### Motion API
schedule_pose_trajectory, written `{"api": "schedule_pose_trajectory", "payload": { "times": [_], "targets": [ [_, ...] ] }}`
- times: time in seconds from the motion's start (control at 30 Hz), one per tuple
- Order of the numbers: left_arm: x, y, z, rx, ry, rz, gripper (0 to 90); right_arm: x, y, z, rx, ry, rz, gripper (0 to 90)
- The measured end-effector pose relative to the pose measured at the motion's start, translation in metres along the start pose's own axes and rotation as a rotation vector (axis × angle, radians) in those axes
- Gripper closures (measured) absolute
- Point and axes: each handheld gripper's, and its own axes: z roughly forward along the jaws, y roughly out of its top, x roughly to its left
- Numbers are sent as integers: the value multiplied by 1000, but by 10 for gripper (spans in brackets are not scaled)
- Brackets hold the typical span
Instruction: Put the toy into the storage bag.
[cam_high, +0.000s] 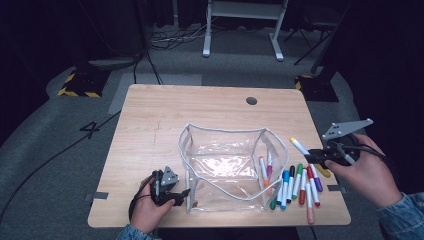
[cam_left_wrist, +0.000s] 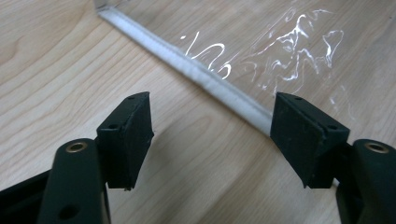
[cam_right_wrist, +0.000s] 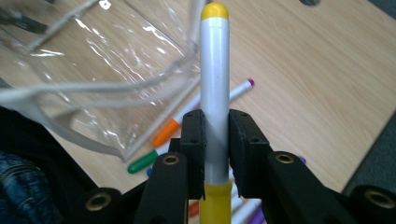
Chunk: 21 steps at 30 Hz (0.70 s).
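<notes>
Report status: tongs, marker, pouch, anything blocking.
Right tongs shut on yellow marker. Left tongs open beside clear pouch. Pouch mouth open, path clear.

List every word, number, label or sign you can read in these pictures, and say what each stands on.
"4": a dark figure marked on the grey floor left of the table.
The markers and the yellow marker in the right gripper show no print that can be read.
The clear bag shows none.

high view: above, forward-down | gripper views: close | shared: clear bag (cam_high: 227, 165)
</notes>
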Motion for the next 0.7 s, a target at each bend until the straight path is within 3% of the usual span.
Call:
{"api": "schedule_pose_trajectory", "payload": {
  "times": [0.13,0.27,0.37,0.4,0.53,0.7],
  "targets": [
    [3,-3,-2,6,29,-4,271,10,19,-2,-13,29,-43,769],
    [7,-6,-4,5,38,-21,252,27,46,-1,-15,71,-119,769],
    [11,-8,-5,11,51,-24,249,35,56,0,-10,92,-143,769],
    [14,-10,-5,18,58,-32,245,42,65,3,-8,111,-173,770],
    [17,-12,-4,18,75,-29,241,53,77,9,7,146,-207,769],
    [19,-14,-3,-7,70,-27,215,69,96,25,41,194,-280,769]
  ]
}}
